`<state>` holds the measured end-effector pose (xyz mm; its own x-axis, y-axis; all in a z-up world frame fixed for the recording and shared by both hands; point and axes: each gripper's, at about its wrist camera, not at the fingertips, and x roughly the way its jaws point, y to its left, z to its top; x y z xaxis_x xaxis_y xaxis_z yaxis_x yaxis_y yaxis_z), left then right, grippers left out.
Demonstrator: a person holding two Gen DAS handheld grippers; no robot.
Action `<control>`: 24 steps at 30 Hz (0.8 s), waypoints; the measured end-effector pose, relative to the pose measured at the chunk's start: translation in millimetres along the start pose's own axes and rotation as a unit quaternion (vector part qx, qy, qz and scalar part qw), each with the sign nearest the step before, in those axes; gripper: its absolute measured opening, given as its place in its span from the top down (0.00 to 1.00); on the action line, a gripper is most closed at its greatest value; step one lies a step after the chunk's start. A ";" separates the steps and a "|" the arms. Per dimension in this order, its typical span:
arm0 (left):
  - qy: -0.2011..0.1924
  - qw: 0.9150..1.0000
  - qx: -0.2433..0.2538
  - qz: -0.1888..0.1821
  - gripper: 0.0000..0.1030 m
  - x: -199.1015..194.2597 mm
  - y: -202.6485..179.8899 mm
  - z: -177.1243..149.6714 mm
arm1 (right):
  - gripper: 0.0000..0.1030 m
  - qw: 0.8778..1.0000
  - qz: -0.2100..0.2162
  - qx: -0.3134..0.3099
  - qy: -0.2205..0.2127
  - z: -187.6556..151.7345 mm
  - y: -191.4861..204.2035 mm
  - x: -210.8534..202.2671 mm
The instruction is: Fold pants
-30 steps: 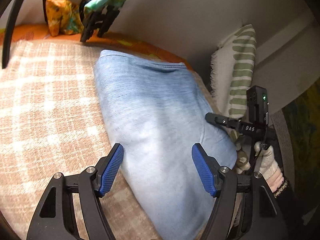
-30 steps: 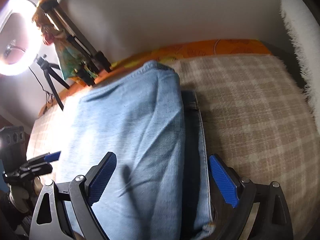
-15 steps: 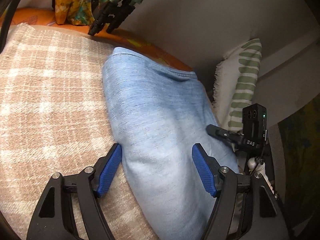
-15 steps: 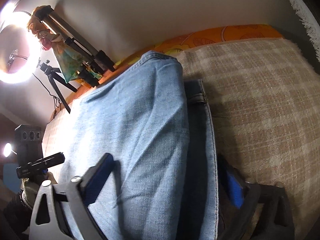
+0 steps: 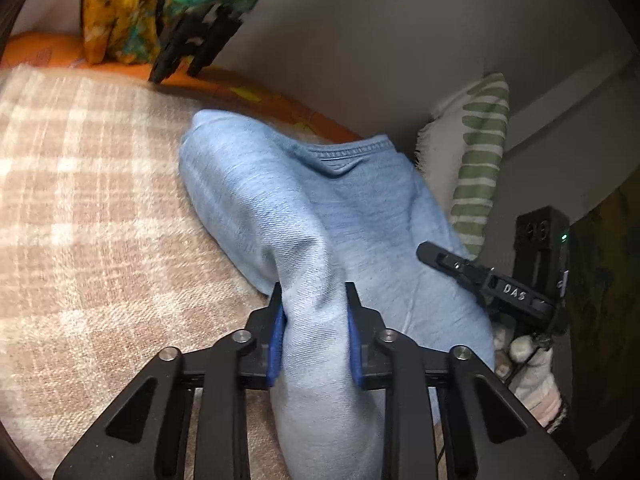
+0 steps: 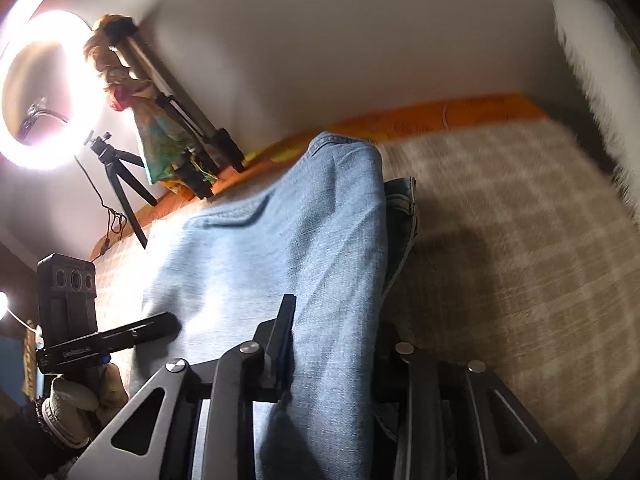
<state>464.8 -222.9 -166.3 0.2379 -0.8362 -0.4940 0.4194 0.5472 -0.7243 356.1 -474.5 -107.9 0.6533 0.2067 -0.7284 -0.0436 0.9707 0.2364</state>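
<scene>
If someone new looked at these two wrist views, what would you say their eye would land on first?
Most likely the light blue jeans lying folded on the plaid blanket, bunched into a ridge where the left gripper has just closed on them. In the right wrist view, the right gripper has likewise just pinched the denim's near edge. The glowing ring light at upper left also stands out.

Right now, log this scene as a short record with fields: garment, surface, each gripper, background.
garment: light blue denim pants, partly folded, bunched into ridges at both grips
surface: beige plaid blanket over an orange sheet
left gripper: jaws just closed, pinching a denim ridge
right gripper: jaws just closed, clamped on a denim fold
background: glowing ring light, black tripod, green-striped pillow
</scene>
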 end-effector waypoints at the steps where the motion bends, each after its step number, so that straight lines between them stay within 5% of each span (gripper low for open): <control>1: -0.002 1.000 0.005 -0.001 0.80 -1.8 -2.5 0.9 | 0.74 1.000 -0.008 -0.010 -0.005 1.7 5.0 -4.8; 13: -0.024 0.997 0.074 -0.006 0.84 6.3 -47.4 39.2 | 0.78 0.996 -0.059 -0.034 -0.057 30.6 6.0 -41.6; 24: -0.020 0.995 0.091 0.040 0.85 43.2 -47.3 61.6 | 0.80 0.994 -0.103 -0.017 -0.035 47.8 -32.9 -5.5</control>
<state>509.2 -287.0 -123.7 0.3103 -0.7925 -0.5250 0.5483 0.6003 -0.5822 390.0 -513.4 -81.0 0.7017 -0.0042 -0.7124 0.0714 0.9954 0.0644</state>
